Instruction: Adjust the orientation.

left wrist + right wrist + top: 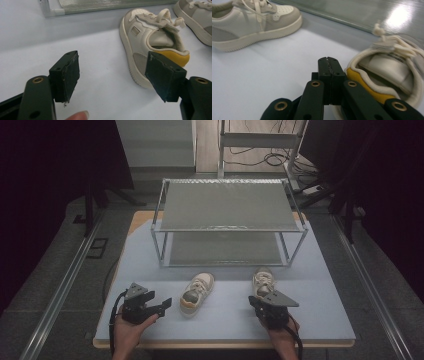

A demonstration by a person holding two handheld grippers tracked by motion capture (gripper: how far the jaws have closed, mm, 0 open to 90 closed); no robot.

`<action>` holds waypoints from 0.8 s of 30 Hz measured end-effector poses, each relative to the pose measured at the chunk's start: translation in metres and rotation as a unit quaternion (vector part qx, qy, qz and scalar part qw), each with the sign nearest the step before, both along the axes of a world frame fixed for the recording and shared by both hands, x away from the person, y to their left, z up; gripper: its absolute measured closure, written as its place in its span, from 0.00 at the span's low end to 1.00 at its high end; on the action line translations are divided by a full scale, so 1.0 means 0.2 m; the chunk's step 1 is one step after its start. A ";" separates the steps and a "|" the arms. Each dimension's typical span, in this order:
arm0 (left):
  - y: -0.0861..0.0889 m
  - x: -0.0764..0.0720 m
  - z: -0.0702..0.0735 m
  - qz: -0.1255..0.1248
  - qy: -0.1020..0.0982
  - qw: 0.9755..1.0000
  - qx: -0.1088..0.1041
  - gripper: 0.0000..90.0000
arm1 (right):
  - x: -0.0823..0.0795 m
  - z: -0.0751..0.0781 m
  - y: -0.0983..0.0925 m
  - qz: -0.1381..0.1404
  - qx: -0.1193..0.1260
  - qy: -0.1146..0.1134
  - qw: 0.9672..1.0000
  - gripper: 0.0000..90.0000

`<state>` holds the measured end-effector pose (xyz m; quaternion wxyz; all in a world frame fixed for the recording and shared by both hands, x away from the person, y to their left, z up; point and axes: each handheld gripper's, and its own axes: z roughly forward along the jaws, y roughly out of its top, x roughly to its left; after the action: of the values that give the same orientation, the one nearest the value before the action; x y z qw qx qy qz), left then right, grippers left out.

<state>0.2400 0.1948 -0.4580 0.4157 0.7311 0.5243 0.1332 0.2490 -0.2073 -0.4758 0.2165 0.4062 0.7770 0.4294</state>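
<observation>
Jaws on the left gripper [112, 75] stand wide apart with nothing between them; those on the right gripper [329, 65] are pressed flat together, holding nothing. Seen from the high view, the left gripper [159, 306] rests low on the pale blue table [320, 315] near its front edge, pointing toward the left shoe [196, 292], which lies just beside its tips without contact. That left shoe [150, 42] is a white and grey lace-up sneaker with a yellow heel patch, sole down, toe toward the metal rack [227, 222]. The left gripper view puts its heel close behind the farther jaw. A fingertip [78, 116] shows at the bottom edge of that view. The right gripper [260, 301] sits directly behind the right shoe [263, 281], whose toe also faces the rack. In the right gripper view the closed tips lie just beside the yellow heel of the right shoe [387, 75]; contact cannot be confirmed. Both shoes stand well apart on the table, in front of the rack's lower shelf [225, 251].
</observation>
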 end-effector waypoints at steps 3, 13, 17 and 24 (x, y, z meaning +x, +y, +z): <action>0.00 0.00 0.00 0.000 0.000 1.000 0.000 0.30 | -0.02 0.00 -0.04 -0.005 0.002 0.000 1.000 0.99; 0.02 0.00 0.00 0.004 0.000 1.000 -0.001 0.30 | -0.09 0.01 -0.25 -0.040 0.017 0.009 0.999 0.99; 0.02 0.00 0.00 0.005 0.000 1.000 -0.002 0.30 | -0.11 -0.01 -0.36 -0.056 0.029 0.021 0.998 0.99; 0.02 0.00 0.00 0.004 0.000 1.000 -0.002 0.30 | -0.10 -0.05 -0.48 -0.083 0.040 0.038 0.995 0.98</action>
<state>0.2397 0.1990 -0.4575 0.4165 0.7280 0.5277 0.1343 0.2287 -0.3037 -0.4850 0.2056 0.4938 0.7302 0.4251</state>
